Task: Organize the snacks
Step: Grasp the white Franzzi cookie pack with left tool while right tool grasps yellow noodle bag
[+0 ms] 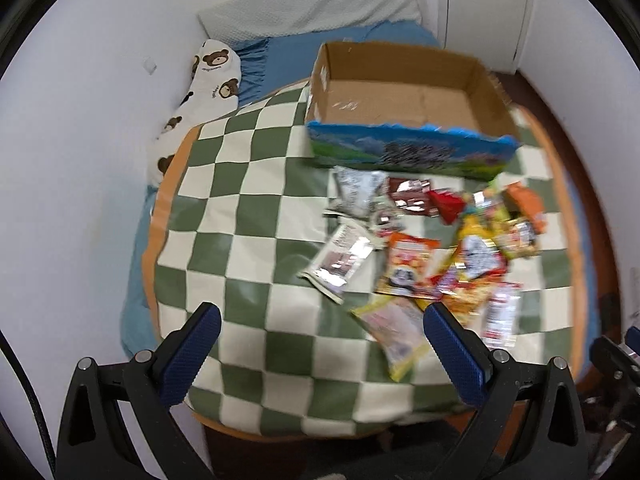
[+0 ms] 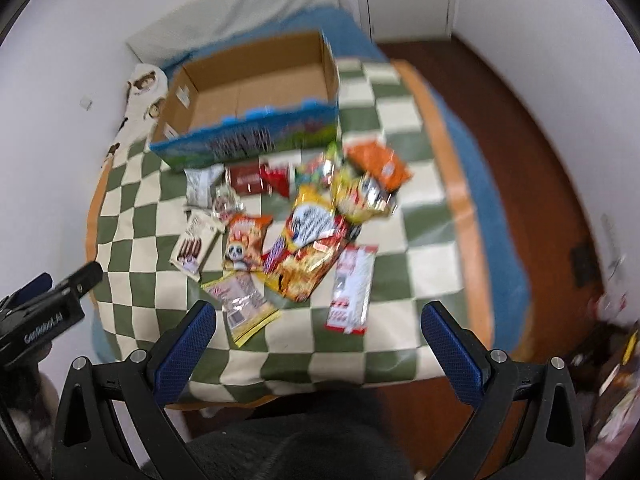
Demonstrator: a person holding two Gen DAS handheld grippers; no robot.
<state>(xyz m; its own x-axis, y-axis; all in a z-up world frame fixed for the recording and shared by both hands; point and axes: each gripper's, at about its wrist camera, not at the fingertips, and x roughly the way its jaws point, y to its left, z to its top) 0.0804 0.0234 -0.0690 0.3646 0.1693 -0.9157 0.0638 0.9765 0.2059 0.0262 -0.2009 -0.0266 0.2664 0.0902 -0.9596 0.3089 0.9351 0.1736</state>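
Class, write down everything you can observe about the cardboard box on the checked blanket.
The cardboard box is an open, shallow tray of plain brown card inside, with nothing visible in it. Its near outer wall carries a blue and green printed picture with dark lettering, too blurred to read, and a scalloped blue top edge. It sits upright on the green-and-cream checked blanket, just behind the pile of snack packets. Neither gripper touches it.

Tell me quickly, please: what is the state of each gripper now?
Left gripper: open, holding nothing, above the checkered cloth.
Right gripper: open, holding nothing, above the snacks.
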